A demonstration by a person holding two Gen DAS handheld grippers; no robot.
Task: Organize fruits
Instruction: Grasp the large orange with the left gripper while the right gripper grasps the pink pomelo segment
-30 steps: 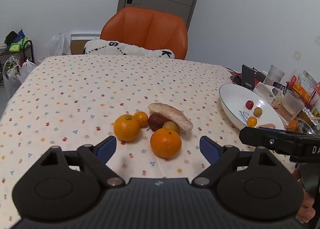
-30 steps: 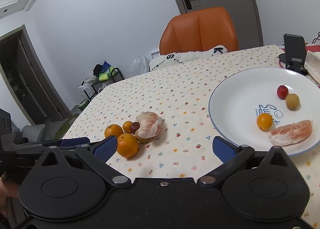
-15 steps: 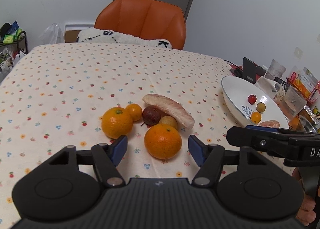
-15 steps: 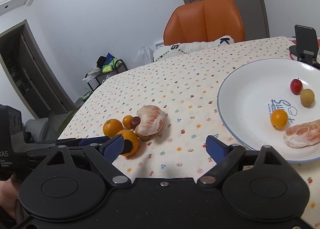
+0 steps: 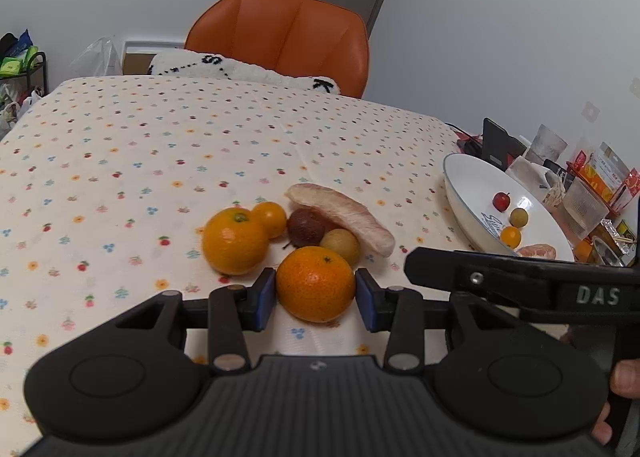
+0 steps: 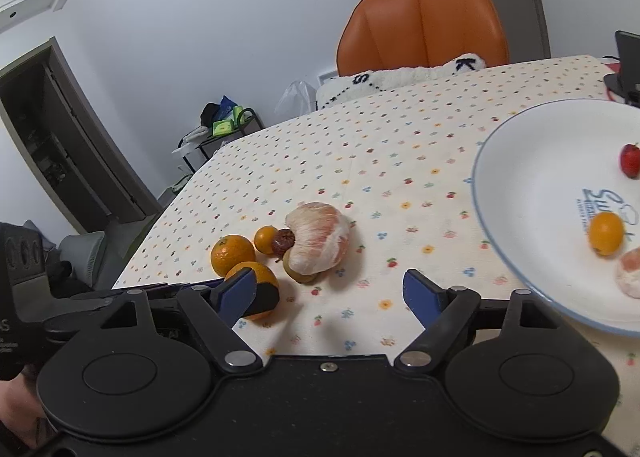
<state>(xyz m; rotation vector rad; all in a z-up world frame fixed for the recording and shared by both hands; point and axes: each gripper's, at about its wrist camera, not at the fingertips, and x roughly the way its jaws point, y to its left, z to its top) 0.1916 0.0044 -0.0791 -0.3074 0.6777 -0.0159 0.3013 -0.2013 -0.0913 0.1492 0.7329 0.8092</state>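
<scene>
Left gripper (image 5: pixel 315 294) pads flank the near orange (image 5: pixel 315 283), apparently touching; its base hidden. Right gripper (image 6: pixel 330 294) open over cloth (image 6: pixel 360 161). Plate (image 6: pixel 520 177) cut off.

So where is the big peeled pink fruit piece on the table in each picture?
Left wrist view: the peeled pomelo piece lies at centre, behind the orange between the left claw's pads.
Right wrist view: it sits left of centre, left of the white plate.
Shared landmark: the orange chair behind the table.
</scene>
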